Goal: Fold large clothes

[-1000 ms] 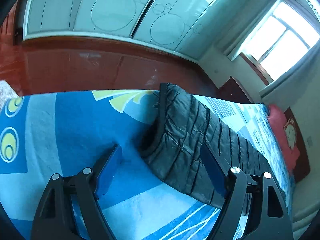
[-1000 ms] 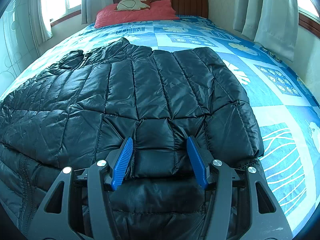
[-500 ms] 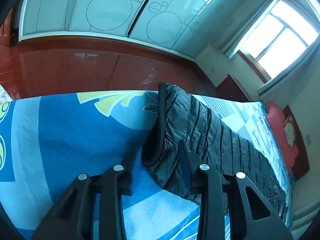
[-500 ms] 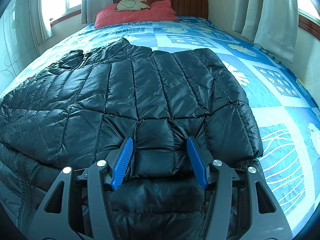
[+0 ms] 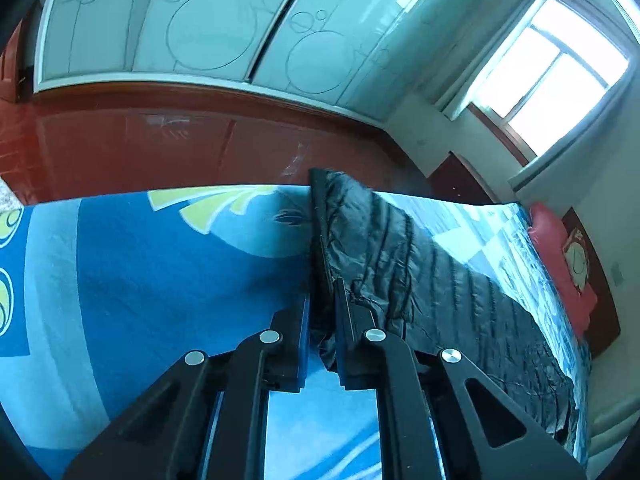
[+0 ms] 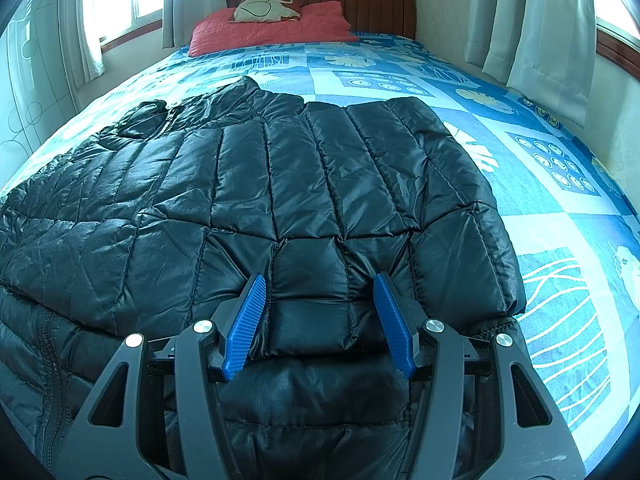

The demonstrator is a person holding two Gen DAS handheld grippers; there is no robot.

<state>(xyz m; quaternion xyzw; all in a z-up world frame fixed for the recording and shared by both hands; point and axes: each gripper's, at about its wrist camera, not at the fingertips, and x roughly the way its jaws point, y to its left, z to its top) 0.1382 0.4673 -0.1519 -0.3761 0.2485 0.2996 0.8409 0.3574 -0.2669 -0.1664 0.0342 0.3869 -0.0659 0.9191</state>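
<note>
A black quilted puffer jacket (image 6: 280, 168) lies spread on the blue patterned bed (image 6: 560, 248), with one side folded over its body. My right gripper (image 6: 318, 280) straddles a puffy panel at the near edge of that fold. Its blue pads (image 6: 246, 316) press into the padding from both sides, and the fabric puckers around them. In the left wrist view the jacket (image 5: 420, 264) runs away to the right as a long dark ridge. My left gripper (image 5: 322, 292) is shut on its near corner, with a thin bunch of black fabric pinched between the jaws.
A red pillow (image 6: 272, 28) and a wooden headboard (image 6: 372, 4) stand at the far end of the bed. Curtains (image 6: 532, 28) hang along the right side. A glossy red-brown floor (image 5: 180, 148) and sliding wardrobe doors (image 5: 224, 24) lie beyond the bed's left edge.
My left gripper went from wide open beside the jacket's corner to shut on it, after shifting slightly toward it. The right gripper and the jacket under it have not moved.
</note>
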